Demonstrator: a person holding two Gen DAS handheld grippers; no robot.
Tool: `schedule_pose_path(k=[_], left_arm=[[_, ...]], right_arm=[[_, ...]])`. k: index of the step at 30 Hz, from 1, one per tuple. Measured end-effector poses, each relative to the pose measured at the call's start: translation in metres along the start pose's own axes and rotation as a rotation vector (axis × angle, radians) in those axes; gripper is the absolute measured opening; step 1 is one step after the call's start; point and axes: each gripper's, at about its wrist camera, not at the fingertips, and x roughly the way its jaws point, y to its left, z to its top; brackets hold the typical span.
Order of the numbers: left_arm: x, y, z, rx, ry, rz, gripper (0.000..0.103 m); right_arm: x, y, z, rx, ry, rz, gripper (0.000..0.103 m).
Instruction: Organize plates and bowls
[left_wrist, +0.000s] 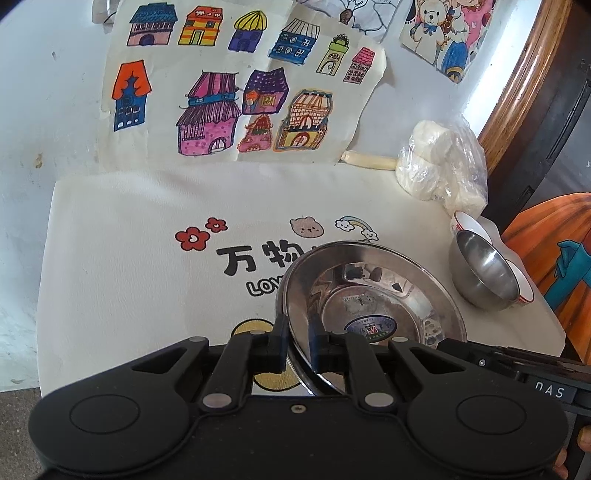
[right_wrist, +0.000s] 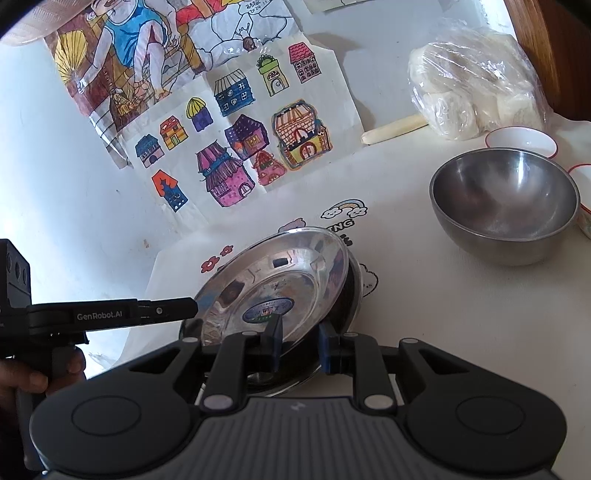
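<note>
While both grippers hold the same steel plate (right_wrist: 280, 280) by its rim, the risks come from two tools sharing one thin, slick edge. The left gripper (left_wrist: 298, 341) has its jaws clenched on the near left rim, and the right gripper (right_wrist: 298, 345) has its jaws closed on the near right rim, so the plate hangs tilted, its far edge raised, above what looks like a second plate (right_wrist: 351, 295) lying on the cream mat (left_wrist: 129, 258) that covers the worktop. If either hand pulls or twists out of step with the other, the polished rim could slide out of one pair of jaws and the plate would swing or drop onto the plate beneath with a clatter. A release by one side before the plate sits flat would probably leave it askew on the lower plate instead of nested. Well apart to the right stands a steel bowl (right_wrist: 504, 210), with white bowls (right_wrist: 521, 142) with red rims just behind and beside it and a bag of white buns (right_wrist: 476, 85) further back; a wide swing of the right hand could knock the steel bowl into those white bowls. The children's drawings (left_wrist: 229, 85) lie beyond the mat, out of harm's way unless the plate skids forward.
</note>
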Motion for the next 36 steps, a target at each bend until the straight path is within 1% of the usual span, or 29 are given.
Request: schedule_pose_path(k=[2, 5, 10, 13, 14, 15, 18, 19, 21, 22, 25, 26, 27, 28, 29, 30, 31, 33, 35, 36], left_arm=[[-0.001, -0.002, 0.001, 0.004, -0.004, -0.015, 0.009], [-0.004, -0.005, 0.002, 0.010, -0.017, -0.023, 0.009], [-0.007, -0.006, 0.004, -0.003, -0.032, -0.027, 0.015], [-0.009, -0.006, 0.003, -0.008, -0.038, -0.029, 0.016], [-0.009, -0.006, 0.003, -0.011, -0.039, -0.029, 0.017], [-0.010, -0.006, 0.002, -0.013, -0.041, -0.029, 0.019], [-0.010, -0.005, 0.002, -0.022, -0.044, -0.025, 0.026], [-0.010, -0.005, 0.002, -0.025, -0.044, -0.024, 0.026], [-0.010, -0.005, 0.003, -0.028, -0.045, -0.024, 0.031], [-0.010, -0.004, 0.003, -0.029, -0.046, -0.024, 0.033], [-0.012, -0.003, 0.003, -0.037, -0.052, -0.022, 0.044], [-0.013, -0.003, 0.002, -0.040, -0.056, -0.018, 0.053], [-0.015, -0.003, 0.002, -0.042, -0.065, -0.012, 0.064], [-0.017, -0.004, 0.001, -0.042, -0.076, -0.006, 0.069], [-0.019, -0.005, 0.000, -0.039, -0.091, 0.001, 0.077], [-0.021, -0.007, 0.000, -0.034, -0.109, 0.007, 0.083], [-0.024, -0.008, 0.000, -0.029, -0.124, 0.013, 0.085], [-0.028, -0.013, -0.001, -0.017, -0.156, 0.023, 0.097], [-0.032, -0.018, -0.001, -0.002, -0.187, 0.031, 0.102], [-0.033, -0.021, -0.001, 0.008, -0.200, 0.032, 0.102]], right_arm=[[0.000, 0.000, -0.001, 0.000, -0.001, 0.002, 0.023], [0.000, 0.001, -0.001, -0.005, 0.003, 0.005, 0.023], [-0.002, 0.003, -0.002, -0.020, -0.001, -0.001, 0.026], [-0.005, 0.007, -0.002, -0.051, -0.009, -0.011, 0.036], [-0.006, 0.008, -0.002, -0.059, -0.012, -0.015, 0.043], [-0.007, 0.010, -0.002, -0.070, -0.015, -0.026, 0.053], [-0.009, 0.015, -0.003, -0.111, -0.025, -0.065, 0.057], [-0.009, 0.015, -0.002, -0.116, -0.024, -0.063, 0.059], [-0.009, 0.015, -0.002, -0.120, -0.017, -0.059, 0.065], [-0.009, 0.016, -0.002, -0.127, -0.014, -0.066, 0.066], [-0.009, 0.017, -0.004, -0.155, -0.020, -0.101, 0.076], [-0.010, 0.018, -0.004, -0.166, -0.030, -0.108, 0.081], [-0.012, 0.019, -0.005, -0.176, -0.042, -0.116, 0.086], [-0.014, 0.020, -0.006, -0.183, -0.053, -0.120, 0.087], [-0.015, 0.020, -0.006, -0.188, -0.060, -0.121, 0.089], [-0.017, 0.020, -0.006, -0.190, -0.069, -0.123, 0.091], [-0.018, 0.020, -0.006, -0.190, -0.076, -0.124, 0.092], [-0.021, 0.019, -0.006, -0.183, -0.093, -0.122, 0.098], [-0.024, 0.016, -0.006, -0.170, -0.111, -0.119, 0.100], [-0.027, 0.014, -0.007, -0.161, -0.120, -0.119, 0.102]])
